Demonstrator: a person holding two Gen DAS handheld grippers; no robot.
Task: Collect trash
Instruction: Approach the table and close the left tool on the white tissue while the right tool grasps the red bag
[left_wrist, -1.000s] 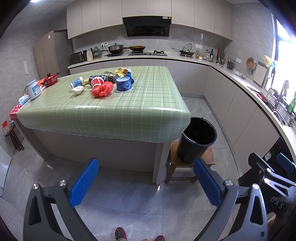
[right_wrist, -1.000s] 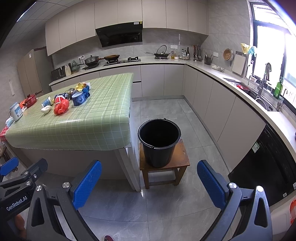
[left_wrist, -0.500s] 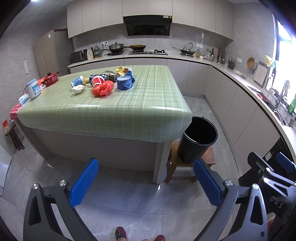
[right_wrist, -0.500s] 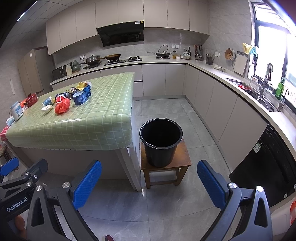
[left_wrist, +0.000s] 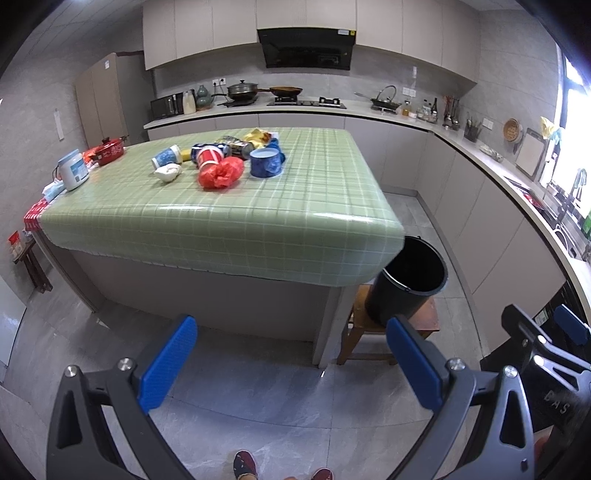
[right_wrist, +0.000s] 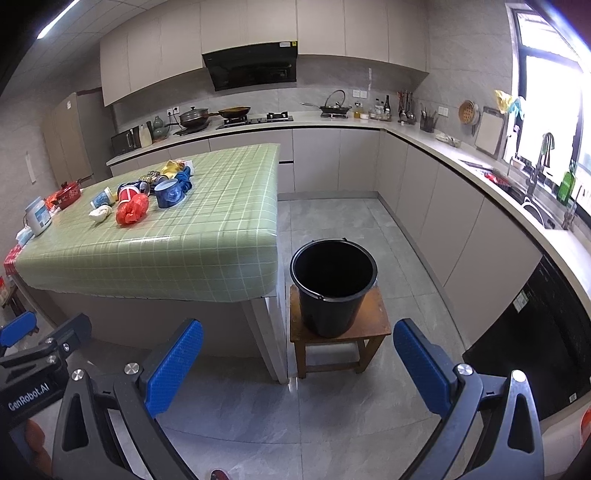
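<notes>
A pile of trash lies on the far part of the green checked table (left_wrist: 229, 225): a red plastic bag (left_wrist: 220, 172), a blue paper cup (left_wrist: 265, 162), a red can (left_wrist: 208, 155), a white-blue cup (left_wrist: 166, 156), a crumpled white paper (left_wrist: 168, 172) and a yellow wrapper (left_wrist: 257, 136). The red bag (right_wrist: 132, 209) and blue cup (right_wrist: 168, 192) show in the right wrist view too. An empty black bucket (right_wrist: 332, 286) stands on a wooden stool (right_wrist: 338, 332) beside the table's corner. My left gripper (left_wrist: 291, 363) and right gripper (right_wrist: 299, 365) are open and empty, well short of the table, above the floor.
A white jar (left_wrist: 73, 169) and a red pot (left_wrist: 108, 150) stand at the table's left edge. Kitchen counters with a stove (right_wrist: 255, 118) and a sink (right_wrist: 535, 206) run along the back and right walls. Grey tiled floor lies between me and the table.
Both views have shifted slightly toward the table and bucket. Both grippers stay open and empty.
</notes>
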